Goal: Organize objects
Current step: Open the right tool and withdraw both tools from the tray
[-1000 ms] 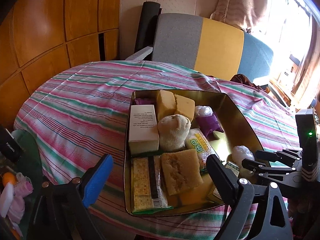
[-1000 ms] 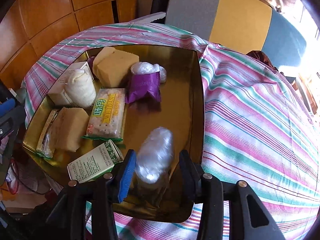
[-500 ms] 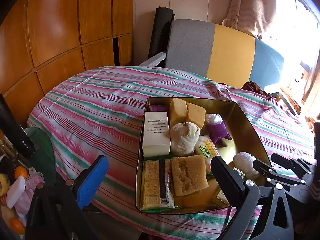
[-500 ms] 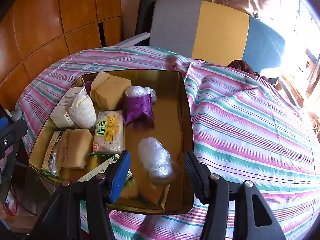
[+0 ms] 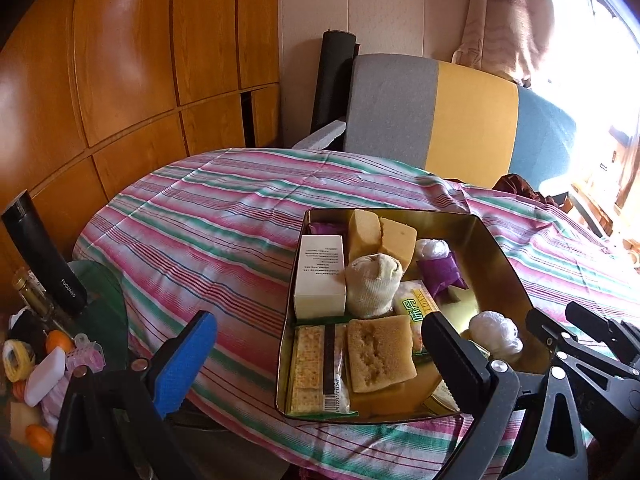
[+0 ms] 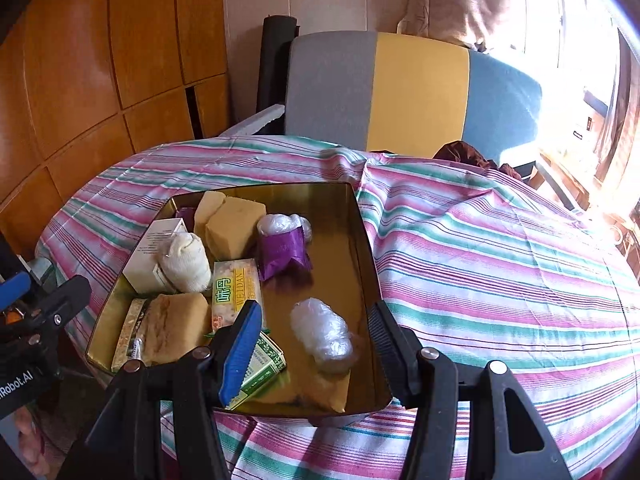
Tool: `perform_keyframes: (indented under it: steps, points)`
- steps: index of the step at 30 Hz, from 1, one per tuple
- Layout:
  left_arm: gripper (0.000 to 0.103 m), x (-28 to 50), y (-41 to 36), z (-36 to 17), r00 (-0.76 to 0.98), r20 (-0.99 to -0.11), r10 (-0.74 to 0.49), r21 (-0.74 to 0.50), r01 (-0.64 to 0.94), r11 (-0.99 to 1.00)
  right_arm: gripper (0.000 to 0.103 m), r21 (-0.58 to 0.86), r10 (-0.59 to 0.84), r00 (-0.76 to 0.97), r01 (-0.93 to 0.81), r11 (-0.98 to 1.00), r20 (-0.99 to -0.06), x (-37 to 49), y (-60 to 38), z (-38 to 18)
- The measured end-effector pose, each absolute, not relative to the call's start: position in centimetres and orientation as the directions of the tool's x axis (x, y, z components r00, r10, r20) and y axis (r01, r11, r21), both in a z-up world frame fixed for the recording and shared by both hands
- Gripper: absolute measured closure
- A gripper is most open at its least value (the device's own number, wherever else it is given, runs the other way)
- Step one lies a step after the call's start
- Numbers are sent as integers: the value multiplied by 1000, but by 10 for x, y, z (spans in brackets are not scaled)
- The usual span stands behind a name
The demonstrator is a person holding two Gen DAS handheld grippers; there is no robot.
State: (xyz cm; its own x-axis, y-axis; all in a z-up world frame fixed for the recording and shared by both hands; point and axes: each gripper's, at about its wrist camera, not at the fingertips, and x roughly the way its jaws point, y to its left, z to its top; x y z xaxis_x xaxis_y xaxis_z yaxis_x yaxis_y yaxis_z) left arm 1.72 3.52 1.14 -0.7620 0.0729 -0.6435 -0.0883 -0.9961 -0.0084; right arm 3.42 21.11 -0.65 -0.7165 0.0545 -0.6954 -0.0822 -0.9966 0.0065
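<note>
Right wrist view: right gripper [image 6: 316, 336] parted, holding nothing, above clear-plastic-wrapped white bundle [image 6: 322, 334] lying in gold metal tin [image 6: 366, 240]; left gripper [image 5: 320, 348] spread wide, empty.

Pink, green and white striped tablecloth [image 6: 480, 248]; golden tin [image 6: 362, 240]; purple packet [image 6: 282, 252].

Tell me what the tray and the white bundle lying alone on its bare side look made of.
The tray looks like thin metal with a glossy gold finish: its floor and walls mirror the items. The white bundle seems wrapped in crinkled clear plastic film, judging by its shiny wrinkles; what is inside cannot be told.
</note>
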Motion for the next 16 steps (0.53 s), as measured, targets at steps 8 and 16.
perform_keyframes:
  steps: [8, 16]
  points:
    - [0, 17, 33, 10, -764, -642, 63, -10, -75, -997, 46, -2, 50, -706, -68, -998, -706, 31, 203, -9]
    - [0, 17, 32, 9, -765, -640, 70, -9, -83, -997, 46, -2, 45, -702, -61, -998, -710, 29, 200, -12]
